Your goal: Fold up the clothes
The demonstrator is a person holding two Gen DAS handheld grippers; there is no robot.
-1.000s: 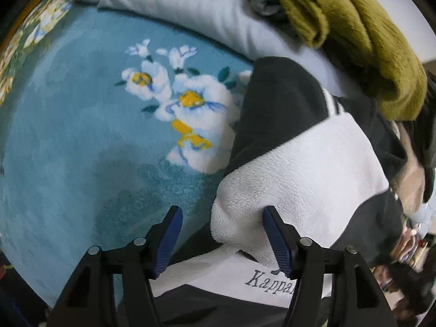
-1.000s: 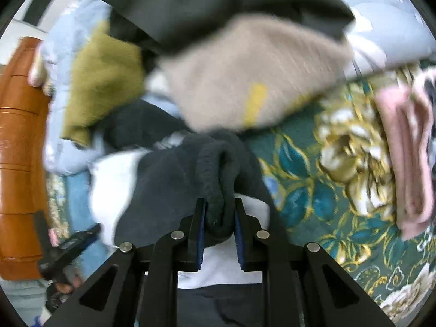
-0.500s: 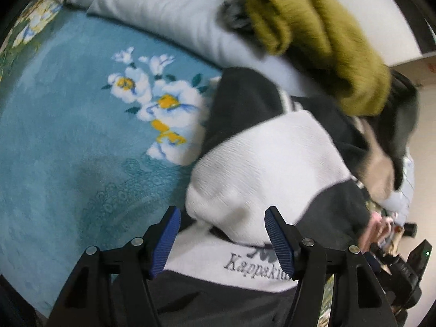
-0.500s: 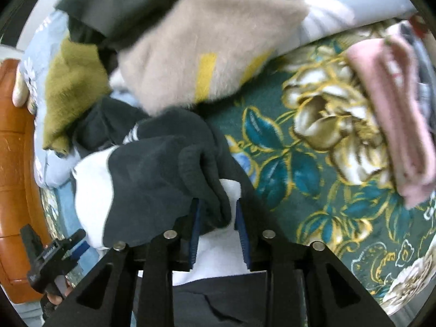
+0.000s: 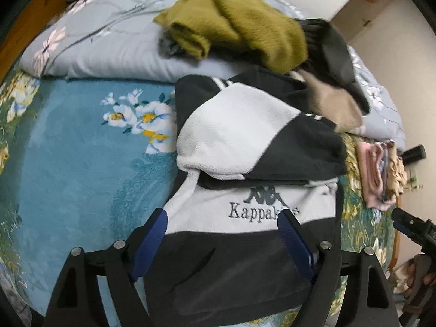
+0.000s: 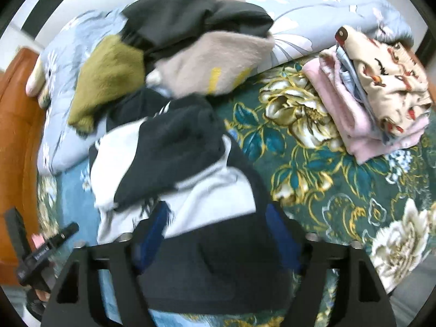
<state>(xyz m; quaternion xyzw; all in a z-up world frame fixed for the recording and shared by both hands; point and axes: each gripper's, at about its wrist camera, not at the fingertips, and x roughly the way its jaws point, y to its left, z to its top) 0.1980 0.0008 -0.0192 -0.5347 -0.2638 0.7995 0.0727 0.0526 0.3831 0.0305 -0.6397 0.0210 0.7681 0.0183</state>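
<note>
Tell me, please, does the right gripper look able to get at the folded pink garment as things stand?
Probably yes. The right gripper is open and holds nothing, and the pink garment sits at the bottom of a small stack on the floral blanket; no clothing lies across that stretch, but other folded pieces rest on it.

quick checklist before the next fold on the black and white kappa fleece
1. Left claw open and free of cloth: ok, jaws spread wide over the fleece.
2. Right claw released: ok, jaws apart with nothing pinched.
3. Both sleeves folded in over the chest: ok, white and black sleeves cross above the logo.
4. Hem flat and square: cannot tell, it lies under the claws at the frame's bottom.
5. Fleece clear of the unfolded pile: not ok, the beige garment and olive sweater crowd its collar end.
6. Room by the folded stack: ok, bare floral blanket lies beside it.
</note>
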